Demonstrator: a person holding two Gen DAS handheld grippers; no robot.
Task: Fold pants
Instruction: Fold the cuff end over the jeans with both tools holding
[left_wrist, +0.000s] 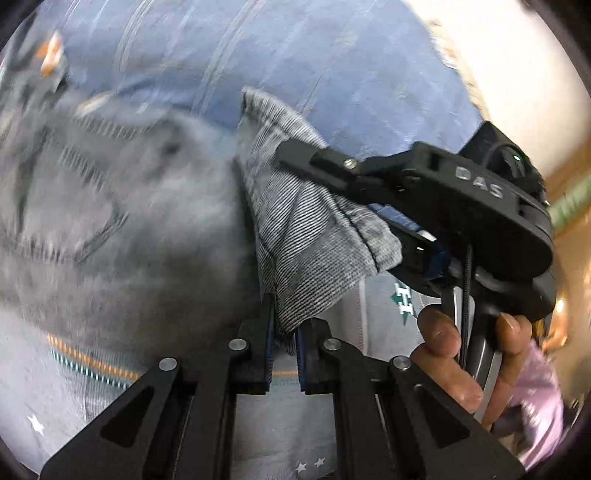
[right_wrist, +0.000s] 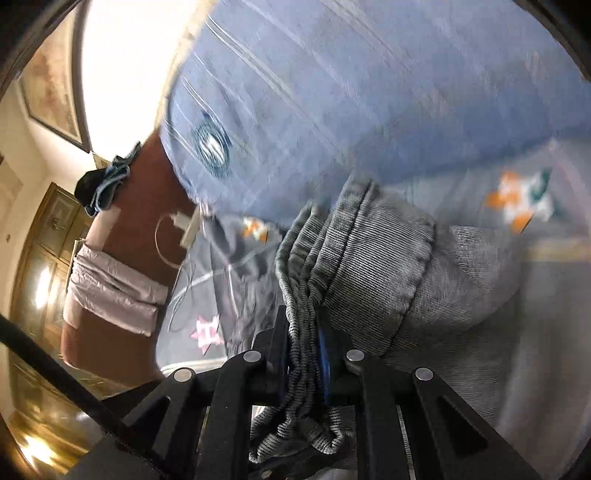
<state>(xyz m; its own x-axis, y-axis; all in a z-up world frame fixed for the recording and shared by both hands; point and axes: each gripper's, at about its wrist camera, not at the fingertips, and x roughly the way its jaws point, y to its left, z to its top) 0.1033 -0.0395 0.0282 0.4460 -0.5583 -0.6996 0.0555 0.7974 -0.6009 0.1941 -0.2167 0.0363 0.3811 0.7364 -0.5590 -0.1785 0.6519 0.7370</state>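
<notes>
- left gripper (left_wrist: 284, 354): pads pressed together on a fold of the grey pants (left_wrist: 303, 236), cloth rising up from betw. the pads.
- right gripper (right_wrist: 304, 354): pinching the gathered, ribbed waistband of the pants (right_wrist: 373, 266); bunch of cloth hanging down past the pads.
- seen from left wrist view: right gripper (left_wrist: 399, 229) just beside, clamped on same grey cloth, held by a hand (left_wrist: 469, 354) on its handle.
- pants lifted, hanging betw. both grippers, blurred part at left.
- below and behind: blue bedcover (right_wrist: 369, 92) w/ pale stripes; grey blanket (right_wrist: 517, 206) w/ orange-green marks.
- far left in right wrist view: brown furniture (right_wrist: 147, 192), folded pale cloth (right_wrist: 114, 295) on it, wooden door (right_wrist: 44, 266).
</notes>
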